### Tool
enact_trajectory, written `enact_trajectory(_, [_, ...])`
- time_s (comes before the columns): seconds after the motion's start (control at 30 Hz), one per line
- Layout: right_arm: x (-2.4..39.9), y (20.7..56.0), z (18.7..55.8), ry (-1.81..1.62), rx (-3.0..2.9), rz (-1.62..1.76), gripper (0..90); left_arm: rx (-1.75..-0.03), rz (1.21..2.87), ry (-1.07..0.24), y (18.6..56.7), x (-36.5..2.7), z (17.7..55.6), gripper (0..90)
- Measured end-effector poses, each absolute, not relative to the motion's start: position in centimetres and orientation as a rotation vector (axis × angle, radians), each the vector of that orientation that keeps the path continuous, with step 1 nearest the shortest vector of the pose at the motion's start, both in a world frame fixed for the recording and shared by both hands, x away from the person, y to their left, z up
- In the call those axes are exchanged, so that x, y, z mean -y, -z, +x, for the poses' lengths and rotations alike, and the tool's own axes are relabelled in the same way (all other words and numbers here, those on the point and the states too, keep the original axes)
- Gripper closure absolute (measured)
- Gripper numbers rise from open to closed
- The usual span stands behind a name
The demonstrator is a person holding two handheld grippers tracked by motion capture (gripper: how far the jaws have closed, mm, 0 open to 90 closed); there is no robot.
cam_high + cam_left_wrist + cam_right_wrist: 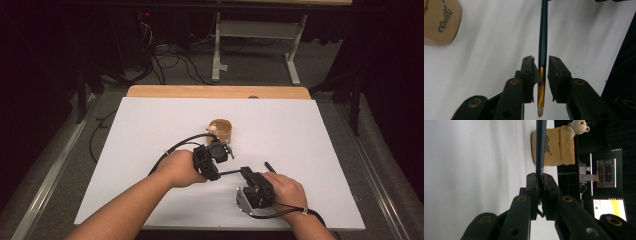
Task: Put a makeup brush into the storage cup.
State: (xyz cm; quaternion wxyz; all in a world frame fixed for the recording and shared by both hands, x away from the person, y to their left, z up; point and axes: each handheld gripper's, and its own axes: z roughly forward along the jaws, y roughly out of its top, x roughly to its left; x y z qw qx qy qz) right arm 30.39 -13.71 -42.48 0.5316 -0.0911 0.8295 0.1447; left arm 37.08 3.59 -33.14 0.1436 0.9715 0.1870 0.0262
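Two grippers are sharing one brush (543, 32) above the white table (150, 130), and the work looks to be in mid-handover. The right gripper (540, 178) is clamping its jaws tight on the dark handle, as the right gripper view shows. The left gripper (541, 72) is standing at the other end, with its jaws a little apart on either side of the gold ferrule (541, 85). A narrow gap is showing on the right of the ferrule, so that end is looking freed rather than gripped; whether the left pad is touching it is hard to tell. The pale tip (540, 112) is pointing back toward the left gripper's body. Judging from this, the brush is now being carried by the right gripper alone, and what seems left is taking it to the tan cup (221, 131), just beyond the left gripper. The cup is standing upright with a small bear figure (577, 126) on its rim. Its inside is not visible clearly enough to say what it is holding.
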Motion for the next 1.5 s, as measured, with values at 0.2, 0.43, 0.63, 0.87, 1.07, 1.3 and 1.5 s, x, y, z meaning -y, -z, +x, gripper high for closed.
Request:
enact_trajectory(0.2, [13.7,42.5,30.4,-0.339,-1.981,-0.212,87.6,-0.552,2.81,-0.09,33.3,-3.6,37.1,56.3])
enact_trajectory(0.43, [13.8,42.5,30.4,-0.324,-1.989,-0.187,87.6,-0.573,2.807,-0.111,33.3,-3.6,37.3,44.4])
enact_trajectory(0.63, [14.1,42.5,30.7,-0.333,-2.005,-0.173,87.6,-0.602,2.786,-0.138,33.3,-4.0,37.4,37.8])
enact_trajectory(0.87, [14.3,42.7,31.0,-0.316,-2.007,-0.147,87.5,-0.636,2.769,-0.149,33.3,-4.5,37.6,35.4])
enact_trajectory(1.07, [14.6,42.8,31.2,-0.309,-2.014,-0.132,87.6,-0.665,2.757,-0.147,33.8,-5.1,37.8,33.8])
enact_trajectory(1.3, [14.9,43.0,31.4,-0.303,-2.025,-0.099,87.5,-0.698,2.738,-0.148,34.3,-6.0,37.8,33.2])
enact_trajectory(1.5, [15.1,43.1,31.5,-0.307,-2.036,-0.077,87.5,-0.735,2.713,-0.146,35.0,-6.8,37.8,31.9])
